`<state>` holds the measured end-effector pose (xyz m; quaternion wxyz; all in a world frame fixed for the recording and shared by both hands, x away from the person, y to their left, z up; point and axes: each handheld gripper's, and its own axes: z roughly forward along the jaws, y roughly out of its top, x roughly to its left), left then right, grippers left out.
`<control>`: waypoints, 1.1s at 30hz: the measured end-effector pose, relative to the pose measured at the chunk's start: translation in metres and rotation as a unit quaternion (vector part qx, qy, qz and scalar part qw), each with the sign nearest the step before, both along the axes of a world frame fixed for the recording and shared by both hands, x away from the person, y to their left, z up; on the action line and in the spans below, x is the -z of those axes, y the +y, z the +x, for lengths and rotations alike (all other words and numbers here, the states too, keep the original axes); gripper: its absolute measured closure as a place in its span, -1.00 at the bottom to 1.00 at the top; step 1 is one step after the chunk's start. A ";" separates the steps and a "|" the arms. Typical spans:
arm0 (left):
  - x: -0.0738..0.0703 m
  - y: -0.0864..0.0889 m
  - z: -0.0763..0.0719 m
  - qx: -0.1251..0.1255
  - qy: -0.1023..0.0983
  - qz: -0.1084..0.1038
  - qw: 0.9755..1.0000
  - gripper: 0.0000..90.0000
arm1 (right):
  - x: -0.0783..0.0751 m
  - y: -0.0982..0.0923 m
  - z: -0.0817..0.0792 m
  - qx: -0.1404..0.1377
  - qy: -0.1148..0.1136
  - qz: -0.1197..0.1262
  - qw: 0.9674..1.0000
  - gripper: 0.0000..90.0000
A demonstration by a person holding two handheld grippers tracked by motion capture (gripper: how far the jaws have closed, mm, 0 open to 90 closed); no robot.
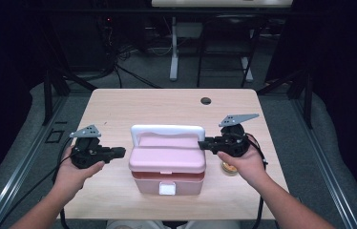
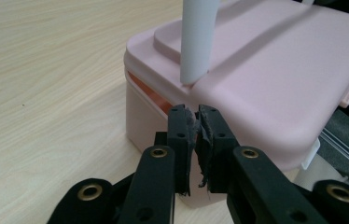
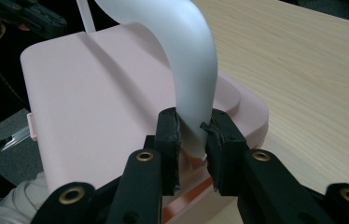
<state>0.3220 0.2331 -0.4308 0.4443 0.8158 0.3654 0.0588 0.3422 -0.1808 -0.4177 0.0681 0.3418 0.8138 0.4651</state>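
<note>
Left black two-jaw gripper [image 1: 119,152] held level in left hand [image 1: 76,172], pointing inward, jaws nearly together, nothing between. Right black two-jaw gripper [image 1: 203,143] level in right hand [image 1: 243,164], jaws clamped. Both forearms enter from bottom.

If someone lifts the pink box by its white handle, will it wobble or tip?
Probably steady: the pink box looks wide and squat. The white handle looks stiff, likely rigid plastic. Its lid seems slightly ajar, so it might flap.

Pink lidded box [image 1: 167,164] with 1 white handle [image 1: 167,130] standing upright, set square near the table's front edge; lid seemingly ajar, orange showing in the gap.
</note>
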 end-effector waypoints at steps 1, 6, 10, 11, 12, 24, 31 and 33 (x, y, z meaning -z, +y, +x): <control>0.001 0.000 -0.001 0.000 0.002 -0.004 1.000 0.92 | -0.001 0.000 0.000 0.001 0.001 0.001 1.000 0.67; 0.009 -0.001 -0.005 0.007 0.008 -0.003 1.000 1.00 | -0.005 0.000 0.001 0.003 0.000 0.003 1.000 0.67; 0.014 -0.005 -0.007 0.014 0.008 0.000 1.000 1.00 | -0.008 -0.001 0.003 0.006 0.002 0.006 1.000 0.67; 0.014 -0.006 -0.008 0.016 0.010 0.002 1.000 1.00 | -0.008 -0.001 0.004 0.007 0.003 0.007 1.000 0.67; 0.015 -0.008 -0.008 0.018 0.010 0.003 1.000 1.00 | -0.009 -0.001 0.004 0.007 0.004 0.007 1.000 0.67; 0.020 -0.024 -0.007 0.036 0.012 0.008 0.999 1.00 | -0.009 0.000 0.007 0.010 0.002 0.008 1.000 0.67; 0.023 -0.033 -0.007 0.048 0.015 0.009 0.999 1.00 | -0.009 0.000 0.008 0.012 0.003 0.008 1.000 0.66; 0.023 -0.035 -0.007 0.051 0.016 0.011 0.999 1.00 | -0.009 0.000 0.008 0.012 0.003 0.008 1.000 0.66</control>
